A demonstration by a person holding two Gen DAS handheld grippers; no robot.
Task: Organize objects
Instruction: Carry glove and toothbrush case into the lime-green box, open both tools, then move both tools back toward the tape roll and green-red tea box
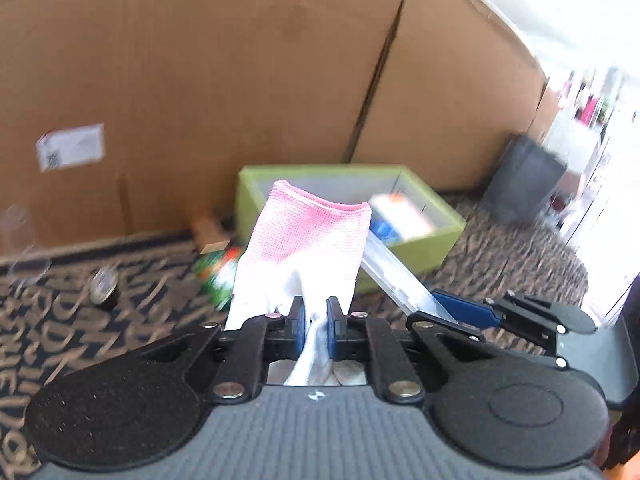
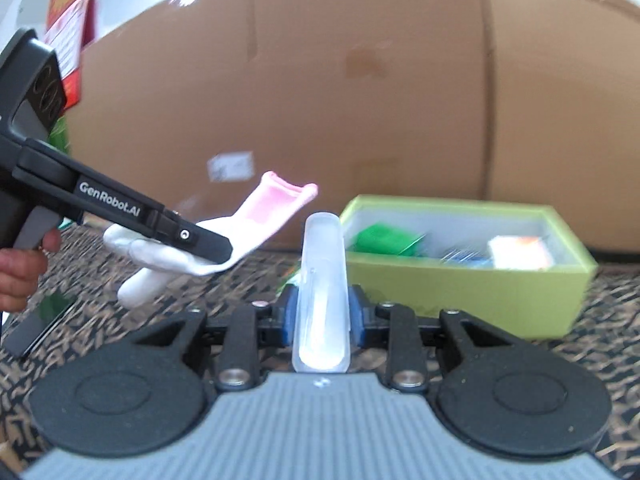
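Two grippers are in view, and each one is clamped on a thing. The left gripper [image 1: 316, 322] has its blue pads pressed together on the white part of a glove [image 1: 304, 240]. The glove rises from the jaws, with its pink cuff on top and open; in the right wrist view its white fingers [image 2: 138, 280] hang down under the gripper [image 2: 218, 246], clear of the floor. A hand [image 2: 18, 276] holds the grey handle of this gripper at the left edge of that view.

The right gripper [image 2: 322, 320] grasps a clear plastic case [image 2: 322, 280], long and narrow, with rounded ends. The case stands between the blue pads and points forward and up, with its far end in the air. In the left wrist view the same case [image 1: 394, 280] appears as a slanted clear strip just right of the glove.

Beyond both grippers a green box [image 2: 460, 280] sits open on the patterned carpet [image 1: 500, 248]. Inside it lie a green packet [image 2: 380, 238], something blue, and a white and orange pack [image 2: 520, 254], all blurred. To the left of the box, on the carpet, lie a small green and orange thing [image 1: 218, 276] and a small round dark object [image 1: 105, 286]. A dark bin [image 1: 524, 182] stands to the right. A large cardboard box [image 1: 200, 80] with a white label [image 1: 71, 146] stands like a wall behind everything.
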